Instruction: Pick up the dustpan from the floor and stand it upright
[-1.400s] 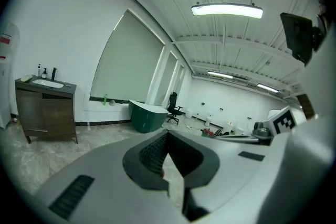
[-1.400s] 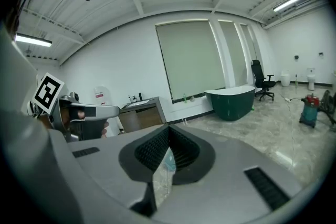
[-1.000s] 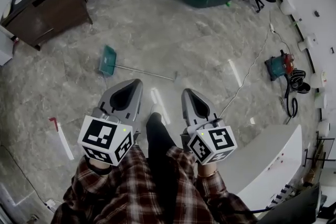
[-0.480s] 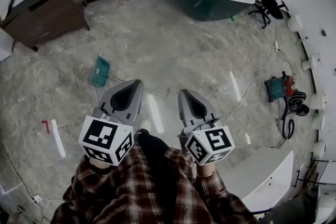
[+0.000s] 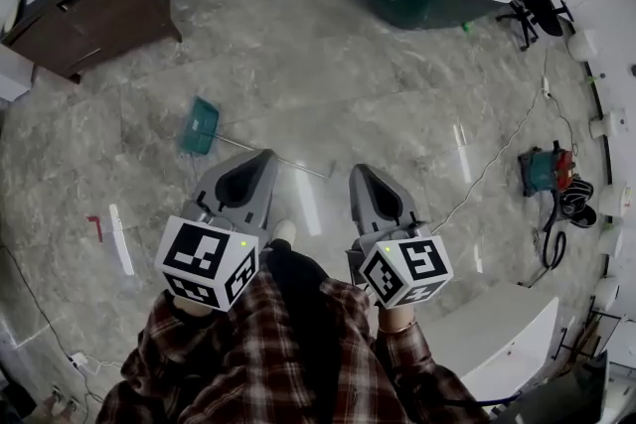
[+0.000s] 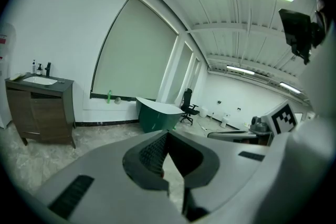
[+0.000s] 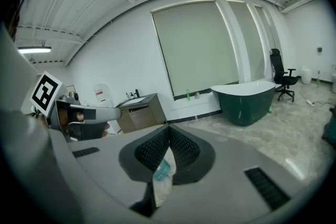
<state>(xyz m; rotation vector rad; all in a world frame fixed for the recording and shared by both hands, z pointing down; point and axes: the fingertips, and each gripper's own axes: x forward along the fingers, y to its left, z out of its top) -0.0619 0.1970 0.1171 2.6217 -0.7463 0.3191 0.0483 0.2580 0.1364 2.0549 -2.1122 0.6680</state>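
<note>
The teal dustpan [image 5: 199, 126] lies flat on the floor, its long handle trailing toward the person, ahead and left of both grippers. The left gripper [image 5: 260, 157] and right gripper [image 5: 358, 173] have their jaws closed on nothing, probably because no reach has begun.

The left tongs [image 5: 260, 155] and right tongs [image 5: 356, 171] are grey moulded shells, each bearing 1 white cube [image 5: 207, 263] of black square markers. Red plaid sleeves [image 5: 189, 353], dark trousers [image 5: 298, 278], pale shoe [image 5: 285, 231].
</note>
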